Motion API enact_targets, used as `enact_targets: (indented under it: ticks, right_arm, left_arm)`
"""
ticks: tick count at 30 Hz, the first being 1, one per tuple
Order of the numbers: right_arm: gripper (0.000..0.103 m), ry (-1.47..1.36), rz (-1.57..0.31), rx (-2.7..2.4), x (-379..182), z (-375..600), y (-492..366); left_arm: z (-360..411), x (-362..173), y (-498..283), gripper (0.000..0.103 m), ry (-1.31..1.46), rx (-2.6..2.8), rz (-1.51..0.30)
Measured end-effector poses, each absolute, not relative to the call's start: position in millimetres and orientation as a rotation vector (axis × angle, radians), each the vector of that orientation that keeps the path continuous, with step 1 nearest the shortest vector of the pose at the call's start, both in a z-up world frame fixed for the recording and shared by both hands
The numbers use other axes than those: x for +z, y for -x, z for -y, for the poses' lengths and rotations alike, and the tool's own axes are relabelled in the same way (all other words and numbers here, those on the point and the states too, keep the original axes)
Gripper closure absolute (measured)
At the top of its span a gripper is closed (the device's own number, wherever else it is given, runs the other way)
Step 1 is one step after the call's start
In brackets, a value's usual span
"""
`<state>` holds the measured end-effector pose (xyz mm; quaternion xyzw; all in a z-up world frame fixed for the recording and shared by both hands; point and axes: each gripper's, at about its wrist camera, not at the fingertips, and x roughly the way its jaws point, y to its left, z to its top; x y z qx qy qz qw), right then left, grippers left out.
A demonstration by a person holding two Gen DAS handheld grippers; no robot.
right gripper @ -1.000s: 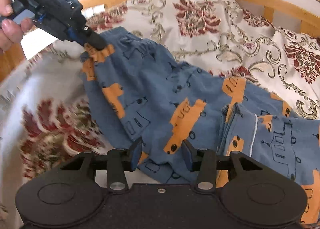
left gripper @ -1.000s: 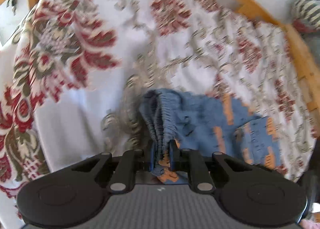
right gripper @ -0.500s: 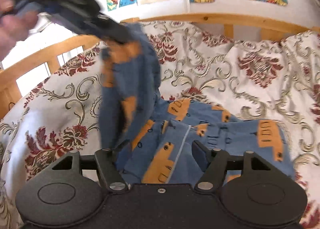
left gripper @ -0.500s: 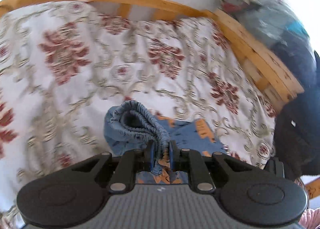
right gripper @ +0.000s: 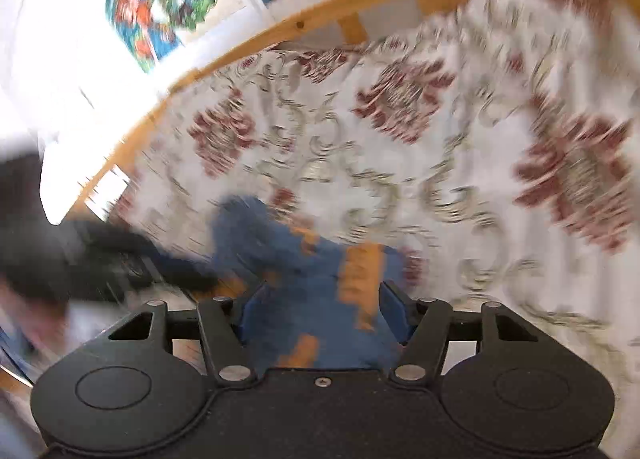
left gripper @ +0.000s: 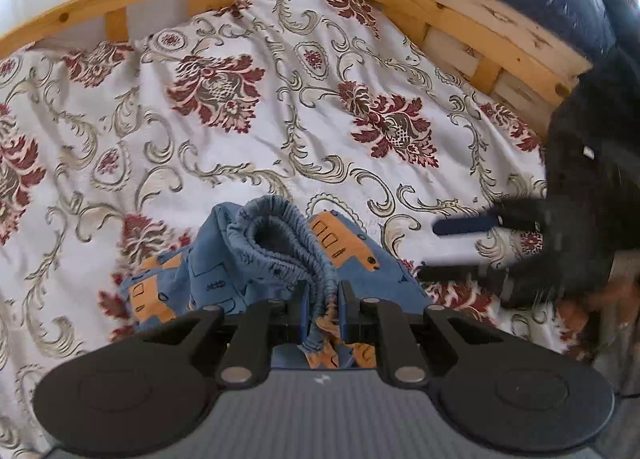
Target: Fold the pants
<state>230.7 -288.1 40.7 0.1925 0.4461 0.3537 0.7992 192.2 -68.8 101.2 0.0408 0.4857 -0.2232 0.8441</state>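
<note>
Since 1.0 s ago the left gripper [left gripper: 325, 299] has carried the waistband of the pants [left gripper: 280, 259] from the bed's left side across toward the right rail. The right gripper [left gripper: 460, 247] (blurred) now shows beside it, jaws apart. Right wrist view: pants [right gripper: 320, 291] bunched between its fingers, formerly spread flat.

Blue pants [left gripper: 276, 259] with orange truck print, bunched on floral bedspread, elastic waistband gathered, looped open, raised above heap.
</note>
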Motion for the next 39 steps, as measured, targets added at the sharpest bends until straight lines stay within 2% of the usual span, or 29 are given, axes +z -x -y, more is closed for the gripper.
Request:
enact_targets:
  ticks: [4, 6, 9, 11, 13, 15, 26, 34, 36, 39]
  right_arm:
    - [0.041, -0.404, -1.024, 0.833, 49, 260, -260]
    - [0.045, -0.364, -1.051, 0.847, 48, 243, -268]
    - [0.064, -0.393, -1.076, 0.865, 44, 235, -273]
    - [0.086, -0.421, -1.084, 0.875, 41, 235, -273]
    - [0.089, -0.419, -1.083, 0.874, 40, 233, -274]
    - [0.096, -0.422, -1.074, 0.87, 41, 236, -274]
    - [0.099, -0.447, -1.022, 0.807, 42, 273, -266]
    - [0.099, -0.4, -1.052, 0.697, 1, 296, -266]
    - [0.093, -0.362, -1.042, 0.66, -7, 298, -261]
    - [0.08, -0.263, -0.959, 0.619, 3, 298, -246]
  left_arm:
    - [89, 90, -183, 0.088, -0.132, -0.43, -0.985]
    - [93, 88, -180, 0.088, -0.15, -0.418, -0.978]
    - [97, 87, -179, 0.088, -0.167, -0.402, -0.978]
    - [99, 87, -178, 0.088, -0.188, -0.398, -0.973]
    - [102, 88, -177, 0.088, -0.203, -0.398, -0.972]
    - [104, 88, -177, 0.088, -0.208, -0.398, -0.972]
    - [141, 94, -170, 0.088, -0.321, -0.407, -0.906]
    - [171, 64, -185, 0.087, -0.306, -0.455, -0.926]
    - [174, 50, -188, 0.084, -0.273, -0.494, -0.913]
    - [164, 32, -187, 0.077, -0.126, -0.628, -0.914]
